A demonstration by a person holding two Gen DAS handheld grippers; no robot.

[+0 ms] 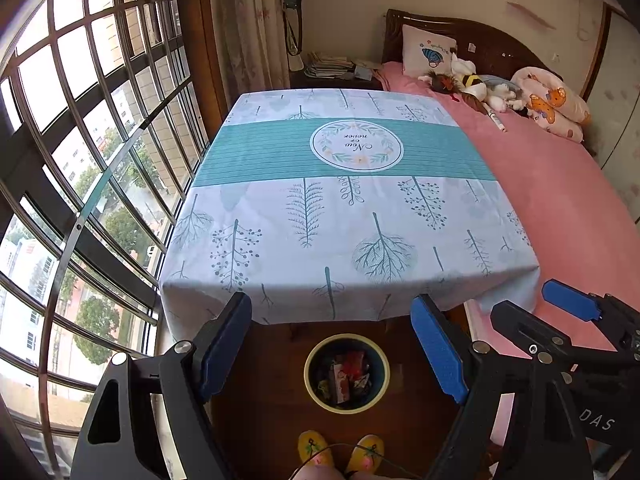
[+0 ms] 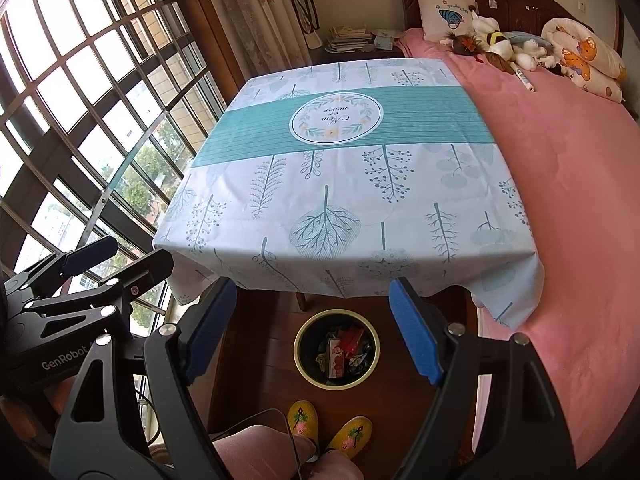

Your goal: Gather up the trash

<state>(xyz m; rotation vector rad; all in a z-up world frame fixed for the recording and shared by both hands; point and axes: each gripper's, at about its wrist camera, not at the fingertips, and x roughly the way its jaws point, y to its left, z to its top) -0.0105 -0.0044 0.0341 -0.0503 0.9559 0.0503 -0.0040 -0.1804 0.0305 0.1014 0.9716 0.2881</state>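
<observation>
A round bin with a pale yellow rim stands on the wooden floor just in front of the table. It holds several wrappers and scraps, one of them red. My left gripper hangs above the bin, open, with nothing between its blue pads. My right gripper is open too and frames the same bin with nothing in it. Each gripper shows in the other's view: the right gripper at the right edge, the left gripper at the left edge.
A table under a white and teal leaf-print cloth fills the middle. A pink bed with pillows and soft toys runs along its right side. A barred window is on the left. A person's feet in yellow slippers stand near the bin.
</observation>
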